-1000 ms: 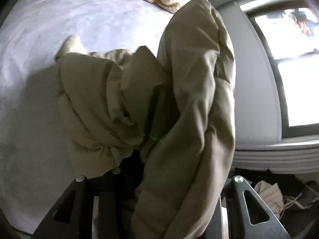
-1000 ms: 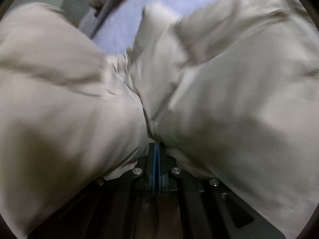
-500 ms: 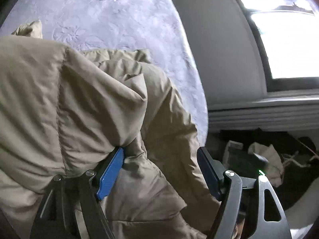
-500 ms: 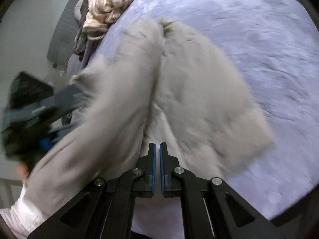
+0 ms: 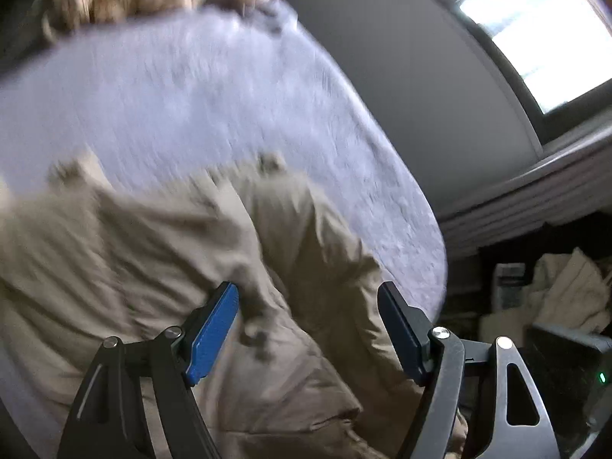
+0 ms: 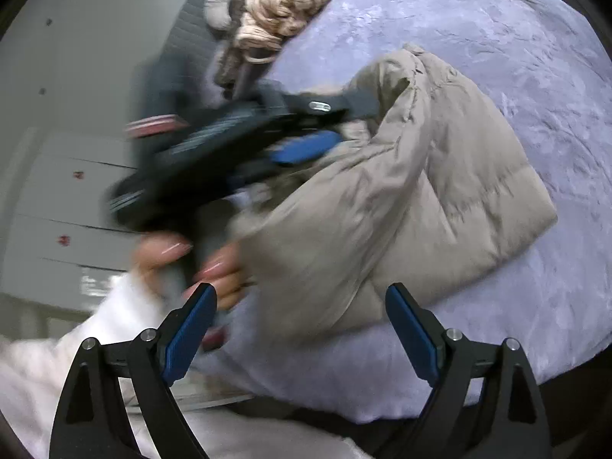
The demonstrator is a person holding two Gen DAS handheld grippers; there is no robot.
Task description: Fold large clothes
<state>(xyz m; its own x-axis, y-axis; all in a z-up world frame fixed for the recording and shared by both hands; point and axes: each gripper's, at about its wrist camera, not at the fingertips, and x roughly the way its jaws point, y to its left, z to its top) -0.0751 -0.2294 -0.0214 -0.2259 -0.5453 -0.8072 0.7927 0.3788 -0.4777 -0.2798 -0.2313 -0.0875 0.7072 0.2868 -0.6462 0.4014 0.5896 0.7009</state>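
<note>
Currently no containers in either view, just a lavender bedspread (image 6: 535, 76) carrying everything. Knitted cream bundle (image 6: 283, 7) sits at the far edge of the bed, well beyond both sets of fingers. In the left wrist view a window (image 5: 535, 30) is up right, and a dark clutter of stuff with pale cloth (image 5: 566, 290) lies on the floor to the right of the right-hand finger.

Beige puffer jacket (image 6: 401, 199) lies bunched on the bedspread, roughly folded over itself.

Right gripper (image 6: 302, 336): jaws have just been opening and now stand wide apart. The jacket's near hem is just ahead of the gap and nothing is between the pads. The person's left hand (image 6: 199, 264) and white sleeve (image 6: 76, 348) sit just past its left finger, partly in the way.

Left gripper (image 5: 310, 329): jaws spread, having just been opening. Jacket fabric fills the gap, with a fold bulging against the left blue pad (image 5: 212, 336); the right pad stands clear of it. That view is motion-blurred, so contact is uncertain.
</note>
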